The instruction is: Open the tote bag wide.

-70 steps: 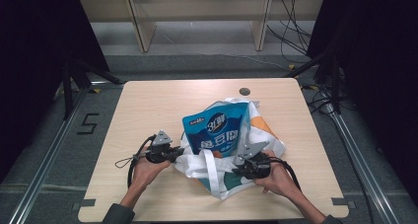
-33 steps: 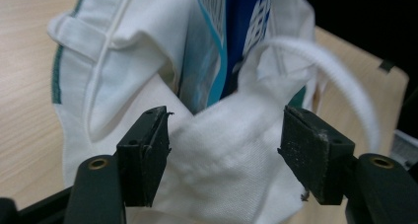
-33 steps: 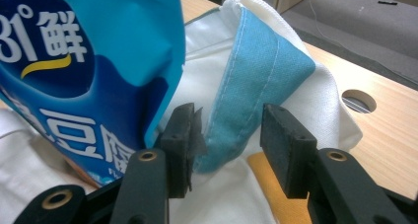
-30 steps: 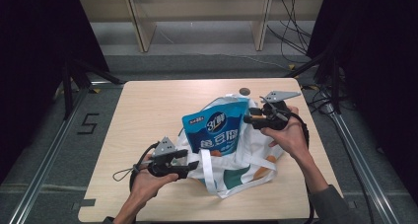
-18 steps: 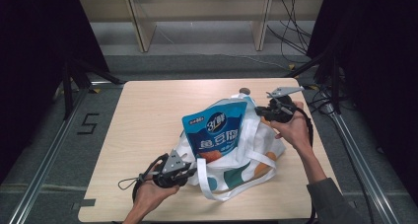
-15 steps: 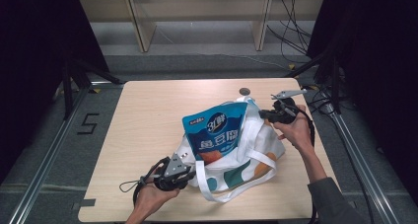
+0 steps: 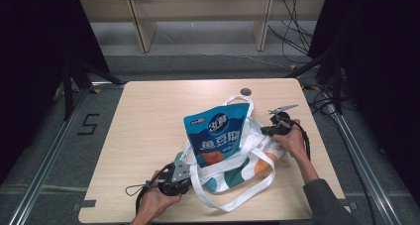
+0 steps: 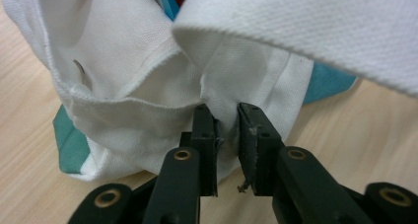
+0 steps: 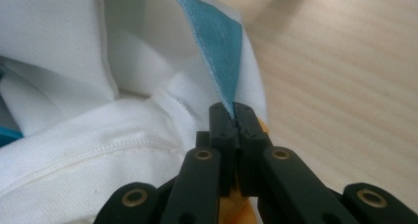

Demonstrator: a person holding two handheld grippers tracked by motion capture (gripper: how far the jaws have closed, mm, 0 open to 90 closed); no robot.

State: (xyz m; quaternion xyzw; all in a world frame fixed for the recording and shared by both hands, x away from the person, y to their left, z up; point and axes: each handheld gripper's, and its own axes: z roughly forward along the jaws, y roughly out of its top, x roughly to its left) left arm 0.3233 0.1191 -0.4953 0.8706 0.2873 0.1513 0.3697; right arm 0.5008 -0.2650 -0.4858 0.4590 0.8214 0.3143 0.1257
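Tote bag (image 7: 233, 173) is lying on the table (image 7: 148, 116), pinched at two edges, with the blue pouch (image 7: 218, 136) sticking up out of its mouth.

Nearest us, the left gripper (image 8: 226, 135) is nipping a fold of white canvas at the bag's near-left edge, jaws having just been closing and now nearly together on the cloth. Farther back, at the bag's right edge, the right gripper (image 9: 231, 123) is clamping its jaws tight on the blue-trimmed hem. That canvas looks soft and floppy and will likely sag, so hems and strap roots are the places to grab; the glossy pouch looks slippery and fairly light.
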